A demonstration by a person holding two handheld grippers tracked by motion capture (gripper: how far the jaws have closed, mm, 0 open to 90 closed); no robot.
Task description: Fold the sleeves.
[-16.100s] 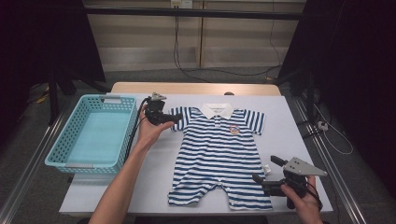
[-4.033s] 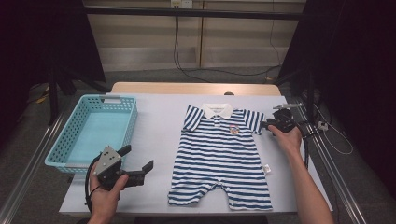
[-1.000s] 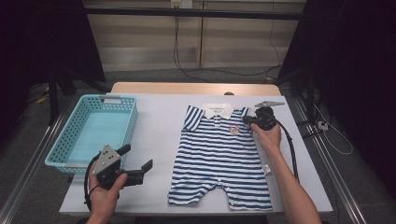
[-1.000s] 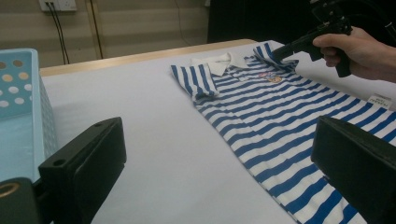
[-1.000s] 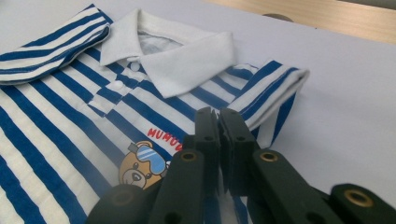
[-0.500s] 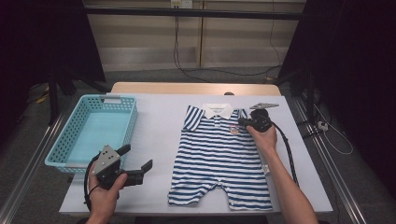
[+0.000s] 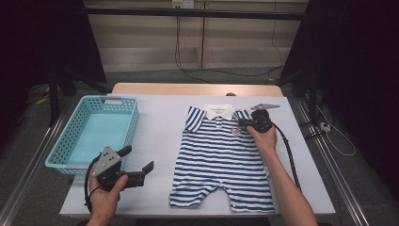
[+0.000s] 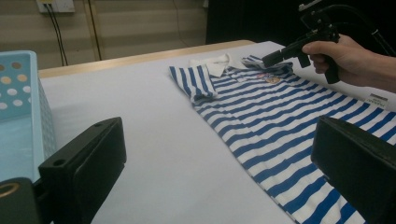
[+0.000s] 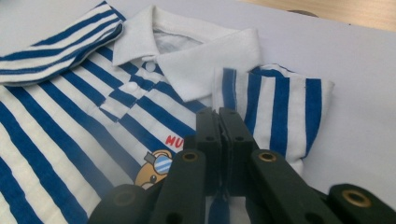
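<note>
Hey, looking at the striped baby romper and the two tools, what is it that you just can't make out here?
- Print on the striped romper: in the right gripper view, the right tool covers most of the lettering and the cartoon.
- Cloth between the shut jaws: hidden by the jaws themselves.
- Tag by the person's wrist: text too small in the left gripper view.
- Basket: cut off by the left edge there.
</note>
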